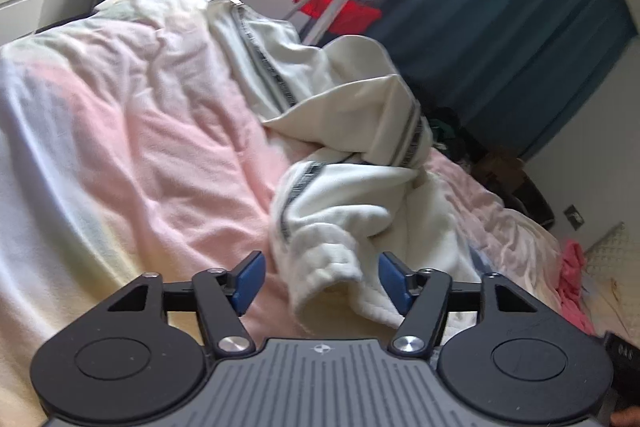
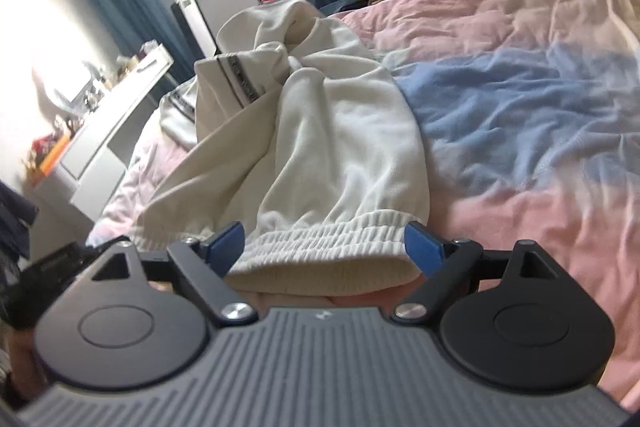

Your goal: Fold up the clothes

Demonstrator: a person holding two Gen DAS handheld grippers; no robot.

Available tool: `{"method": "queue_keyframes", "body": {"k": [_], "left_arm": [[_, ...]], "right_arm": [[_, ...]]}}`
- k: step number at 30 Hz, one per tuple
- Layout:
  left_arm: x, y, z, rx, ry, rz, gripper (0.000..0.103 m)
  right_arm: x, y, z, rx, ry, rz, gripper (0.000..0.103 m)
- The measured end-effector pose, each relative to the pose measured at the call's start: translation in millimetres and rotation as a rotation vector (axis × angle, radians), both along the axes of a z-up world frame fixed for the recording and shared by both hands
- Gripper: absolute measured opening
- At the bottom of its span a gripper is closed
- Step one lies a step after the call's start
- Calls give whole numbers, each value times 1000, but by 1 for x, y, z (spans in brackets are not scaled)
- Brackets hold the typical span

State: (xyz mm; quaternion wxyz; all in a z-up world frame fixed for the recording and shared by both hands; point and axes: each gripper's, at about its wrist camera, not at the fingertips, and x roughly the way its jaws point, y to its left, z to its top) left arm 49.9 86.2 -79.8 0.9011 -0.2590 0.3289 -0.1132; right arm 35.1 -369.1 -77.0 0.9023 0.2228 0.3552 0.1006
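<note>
Right gripper (image 2: 324, 251) fingers wide, straddling sweatpants (image 2: 320, 147) waistband at bed (image 2: 520, 107) edge, unpinched; left gripper (image 1: 322, 281) fingers part-open around cuff, for straightening.

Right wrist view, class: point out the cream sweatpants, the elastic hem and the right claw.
Cream sweatpants (image 2: 344, 147): right wrist view, on the broad body fabric.
Elastic hem (image 2: 328, 237): right wrist view, on the gathered ribbing.
Right claw (image 2: 326, 247): right wrist view, midway between the blue fingertips, which stand apart.
</note>
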Motion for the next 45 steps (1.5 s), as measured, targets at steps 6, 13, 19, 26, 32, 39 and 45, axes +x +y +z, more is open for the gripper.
{"method": "queue_keyframes", "body": {"k": [6, 13, 19, 26, 32, 39, 45], "left_arm": [[13, -9, -8, -90, 1, -45, 84], [58, -3, -44, -216, 140, -9, 70], [59, 0, -54, -221, 171, 8, 50], [55, 2, -44, -215, 104, 16, 20], [58, 26, -11, -211, 48, 108, 16], [90, 111, 79, -62, 7, 245, 15], [149, 177, 149, 185, -16, 378, 15]], "right_arm": [[16, -26, -23, 152, 64, -137, 88], [64, -55, -56, 185, 182, -179, 76], [68, -64, -85, 311, 233, -105, 75], [77, -19, -91, 317, 257, 90, 72], [52, 4, -81, 389, 172, 2, 29], [12, 116, -58, 567, 68, 84, 26], [33, 257, -38, 587, 6, 262, 26]]}}
